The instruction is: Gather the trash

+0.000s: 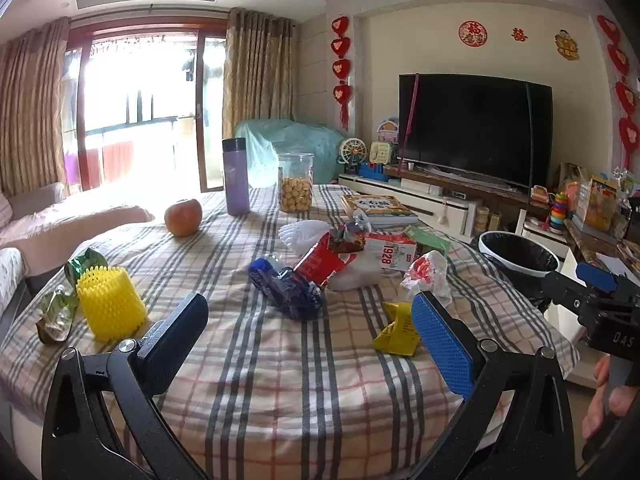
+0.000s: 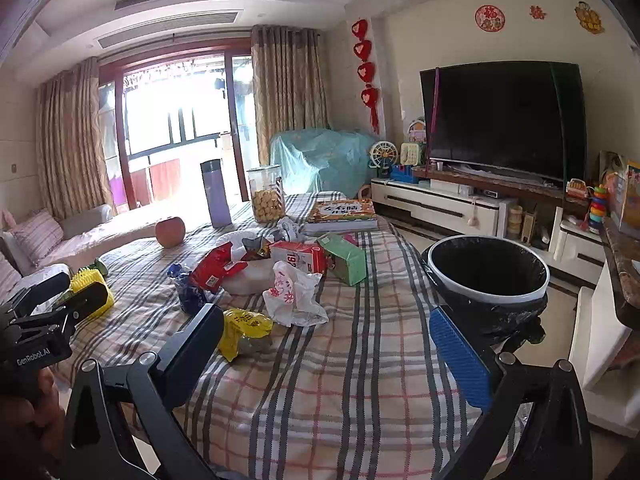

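Left wrist view: left gripper (image 1: pixel 310 338) held above the near edge of the checked tablecloth (image 1: pixel 280 380), jaws spread to their widest and nothing between them. Trash lies ahead across the cloth: a yellow wrapper (image 1: pixel 394 330) just beside the blue fingertip, a blue wrapper (image 1: pixel 286 286) beyond, a red packet (image 1: pixel 324 262), a crumpled white bag (image 1: pixel 428 274) and a red-and-white carton (image 1: pixel 390 254). The black-lined bin (image 1: pixel 520 256) stands off the table's right edge

Right wrist view: right gripper (image 2: pixel 326 344) likewise fully open and empty, poised over the near cloth with the bin (image 2: pixel 488 276) just beyond its blue finger; the yellow wrapper (image 2: pixel 244 330) sits close by its black finger. An apple (image 2: pixel 170 232), purple flask (image 2: pixel 216 194), biscuit jar (image 2: pixel 267 194) and book (image 2: pixel 342 212) at the far end are judged not trash

Step in hand: approach, with no piece yet picked. The next move probably calls for lowering one gripper astride the yellow wrapper, closing on it, then carrying it over the bin
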